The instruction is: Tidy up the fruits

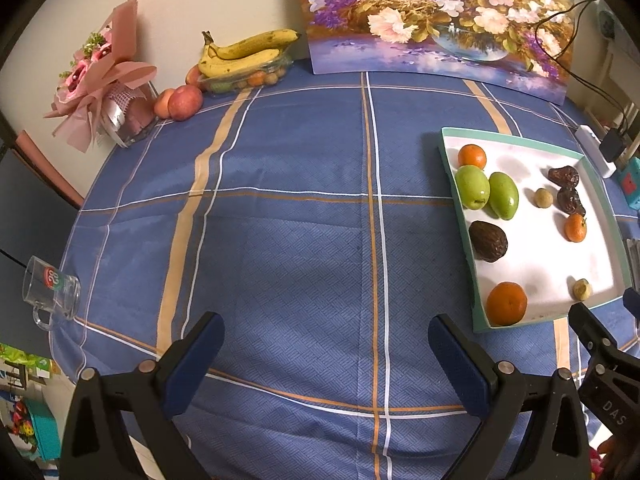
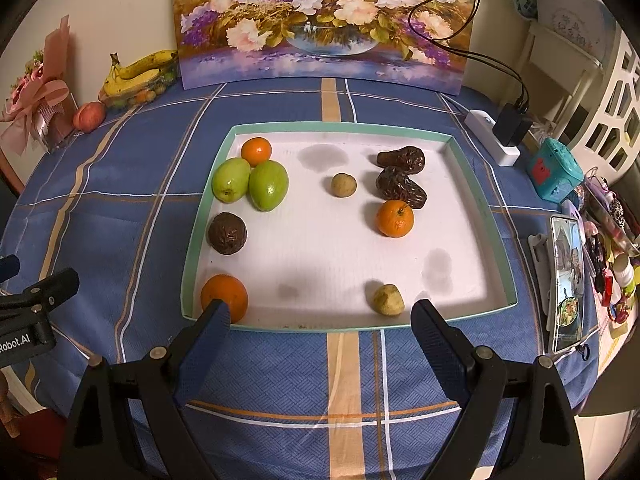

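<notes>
Fruits (image 2: 267,185) in the tray (image 2: 340,127), bananas (image 2: 136,72) far behind at left

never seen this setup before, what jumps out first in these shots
The white tray with a green rim sits mid-table on a blue checked cloth, holding scattered fruit: oranges, two green fruits and dark wrinkled ones. A big flower painting leans at the back, with bananas to its left.
</notes>
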The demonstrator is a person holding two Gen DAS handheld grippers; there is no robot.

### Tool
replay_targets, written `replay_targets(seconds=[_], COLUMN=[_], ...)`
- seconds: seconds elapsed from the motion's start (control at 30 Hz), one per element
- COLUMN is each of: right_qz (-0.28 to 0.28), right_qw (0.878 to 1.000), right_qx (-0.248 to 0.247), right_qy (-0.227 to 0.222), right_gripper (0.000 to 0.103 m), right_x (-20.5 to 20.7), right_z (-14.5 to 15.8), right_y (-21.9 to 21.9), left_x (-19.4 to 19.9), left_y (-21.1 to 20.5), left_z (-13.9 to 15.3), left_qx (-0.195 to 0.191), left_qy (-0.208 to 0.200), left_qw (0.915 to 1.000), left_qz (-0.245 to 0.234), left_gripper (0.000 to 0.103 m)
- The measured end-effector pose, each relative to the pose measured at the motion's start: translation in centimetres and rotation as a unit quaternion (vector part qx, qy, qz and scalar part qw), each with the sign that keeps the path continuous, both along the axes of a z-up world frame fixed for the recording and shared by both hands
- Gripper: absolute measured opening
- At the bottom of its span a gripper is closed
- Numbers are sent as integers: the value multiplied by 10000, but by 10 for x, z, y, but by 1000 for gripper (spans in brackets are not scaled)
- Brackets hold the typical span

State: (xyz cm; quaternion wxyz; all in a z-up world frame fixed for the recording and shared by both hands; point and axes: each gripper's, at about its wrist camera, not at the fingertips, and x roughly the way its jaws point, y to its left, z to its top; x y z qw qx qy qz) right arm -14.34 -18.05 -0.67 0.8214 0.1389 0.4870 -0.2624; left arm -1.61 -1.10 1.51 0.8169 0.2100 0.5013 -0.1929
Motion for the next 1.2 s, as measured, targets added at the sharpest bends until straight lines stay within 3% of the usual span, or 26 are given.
replay_targets(seconds=[1.2], right_qz=[14], right_qw=[10000], right_qx=[22], right_qy=[46], right_gripper=[92], right_x=[0], right_z=[-3], right_y=[0], left_x=[1], left_y=[1], left_z=[-4], left_qx=[58], left_qy=[65], left_qw=[10000], left_qz=[3], left_gripper=[103])
